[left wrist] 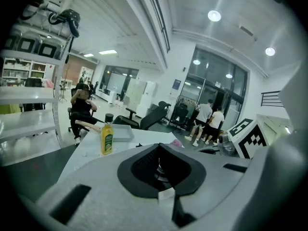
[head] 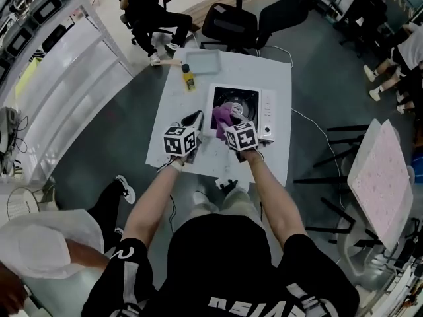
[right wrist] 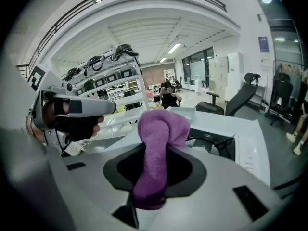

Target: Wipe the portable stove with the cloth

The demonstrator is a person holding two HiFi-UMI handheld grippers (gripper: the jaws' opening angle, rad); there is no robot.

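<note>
The portable stove point(head: 266, 113) is white with a black burner well and lies on the white table point(head: 277, 157). A purple cloth point(head: 223, 118) hangs over the stove's near left part, and my right gripper point(head: 227, 125) is shut on it. In the right gripper view the cloth point(right wrist: 156, 148) stands bunched up out of the jaws, with the stove point(right wrist: 248, 153) beyond it. My left gripper point(head: 193, 118) hovers just left of the stove; its jaws come to a point with nothing between them. In its own view the left gripper point(left wrist: 159, 150) faces along the table.
A yellow bottle with a black cap point(head: 189, 79) and a grey tray point(head: 203, 61) stand at the table's far end. Office chairs point(head: 228, 22) and a seated person point(head: 149, 15) are behind it. White shelving point(head: 73, 78) runs along the left, and a pink-speckled board point(head: 383, 177) stands at the right.
</note>
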